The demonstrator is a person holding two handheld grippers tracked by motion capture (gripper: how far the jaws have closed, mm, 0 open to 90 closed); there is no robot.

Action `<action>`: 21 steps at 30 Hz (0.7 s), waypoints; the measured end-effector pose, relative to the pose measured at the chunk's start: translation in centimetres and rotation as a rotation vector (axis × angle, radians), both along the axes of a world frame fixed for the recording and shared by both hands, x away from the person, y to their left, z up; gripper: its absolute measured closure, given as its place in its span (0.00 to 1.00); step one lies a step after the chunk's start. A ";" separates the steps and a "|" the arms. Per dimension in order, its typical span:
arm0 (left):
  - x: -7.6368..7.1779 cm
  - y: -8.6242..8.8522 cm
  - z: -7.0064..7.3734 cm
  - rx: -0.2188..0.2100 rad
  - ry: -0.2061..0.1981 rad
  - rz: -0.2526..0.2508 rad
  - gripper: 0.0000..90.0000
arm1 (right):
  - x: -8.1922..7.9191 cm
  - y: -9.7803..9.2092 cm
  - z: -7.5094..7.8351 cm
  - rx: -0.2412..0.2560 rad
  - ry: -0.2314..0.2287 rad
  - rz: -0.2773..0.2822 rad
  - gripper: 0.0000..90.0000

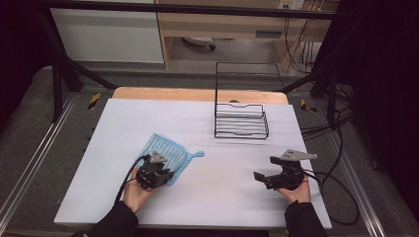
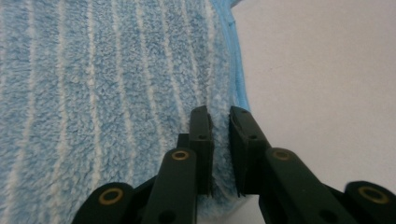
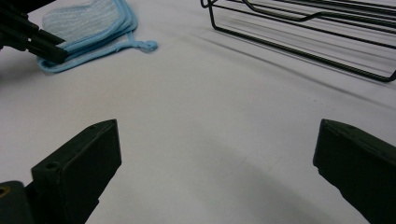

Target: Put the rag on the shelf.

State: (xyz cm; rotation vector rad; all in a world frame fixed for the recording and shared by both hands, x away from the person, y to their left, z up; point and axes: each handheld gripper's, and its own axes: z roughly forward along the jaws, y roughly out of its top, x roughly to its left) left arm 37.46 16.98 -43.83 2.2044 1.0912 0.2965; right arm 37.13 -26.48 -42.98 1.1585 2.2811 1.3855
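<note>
A blue striped microfibre cloth [image 1: 165, 154] lies flat on the white bench [image 1: 222, 197], left of centre. The left claw [image 2: 219, 122] is pinched onto its near edge, so the grasp looks made. The right claw [image 3: 215, 154] hovers wide apart, holding nothing. Likely next: lift the cloth towards the black wire rack [image 1: 242, 122].

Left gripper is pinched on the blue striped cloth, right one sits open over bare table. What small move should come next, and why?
Probably a short lift of the left gripper to raise the cloth's near edge off the table. Its jaws are shut on that edge while the rest of the cloth lies flat. The right gripper is open, apart from the cloth, and could then come across. The wire rack stands farther back.
</note>
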 end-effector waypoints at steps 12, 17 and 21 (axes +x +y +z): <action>-0.8 0.9 0.4 -0.021 0.017 -0.057 0.93 | 0.0 -0.1 0.0 0.003 -0.005 0.004 0.02; -1.6 1.3 0.5 -0.029 0.022 -0.085 0.93 | -0.1 0.0 0.1 0.007 -0.005 0.005 0.02; -2.2 1.5 0.5 -0.040 0.034 -0.099 0.93 | -0.1 0.0 0.1 0.012 -0.003 0.006 0.03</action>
